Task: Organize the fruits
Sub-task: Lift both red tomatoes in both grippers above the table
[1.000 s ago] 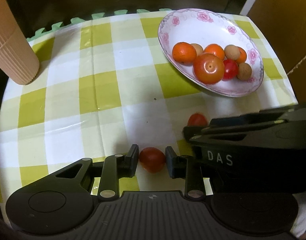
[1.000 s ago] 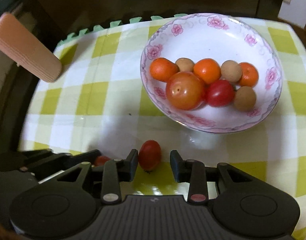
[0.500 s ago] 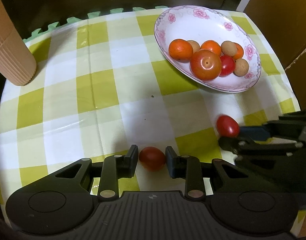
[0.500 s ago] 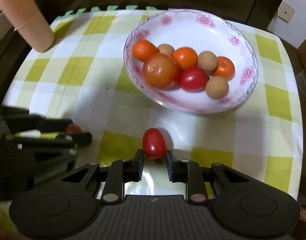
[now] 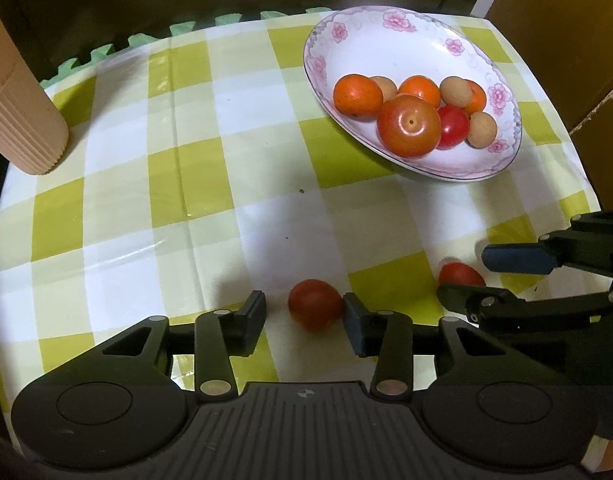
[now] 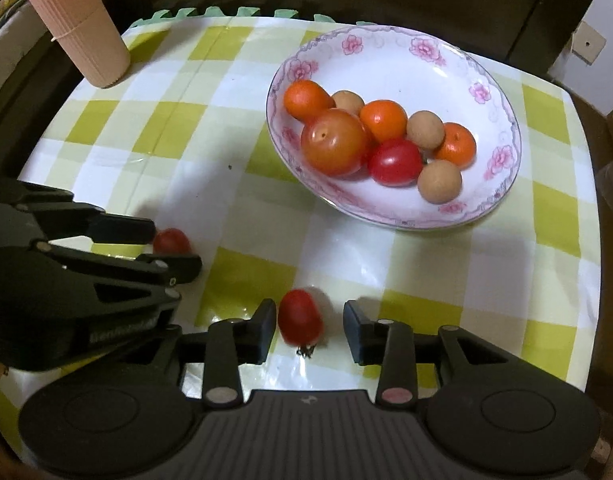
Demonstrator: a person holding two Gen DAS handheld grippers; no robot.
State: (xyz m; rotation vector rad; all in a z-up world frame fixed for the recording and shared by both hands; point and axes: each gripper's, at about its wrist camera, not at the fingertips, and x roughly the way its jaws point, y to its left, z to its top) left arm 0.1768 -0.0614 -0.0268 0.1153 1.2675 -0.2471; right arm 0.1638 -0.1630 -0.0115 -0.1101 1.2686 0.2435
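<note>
Left wrist view: left gripper (image 5: pixel 304 310), jaws wider than before, brackets a glossy red cherry tomato (image 5: pixel 314 310) on the checked tablecloth (image 5: pixel 146 200); the right gripper (image 6: pixel 309 326) has likewise released its tomato (image 6: pixel 299 317).

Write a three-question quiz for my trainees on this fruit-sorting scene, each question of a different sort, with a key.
1. True or false: the left tongs are clamped shut on a cherry tomato.
2. Multiple choice: where does the cherry tomato between the right tongs lie? A) in the floral bowl B) on the checked tablecloth C) on top of the ribbed pink cup.
3. Fill in: the largest fruit in the bowl is a ____.

Key: 1 false, both tongs are open around their tomatoes. 2 B. 3 tomato.
</note>
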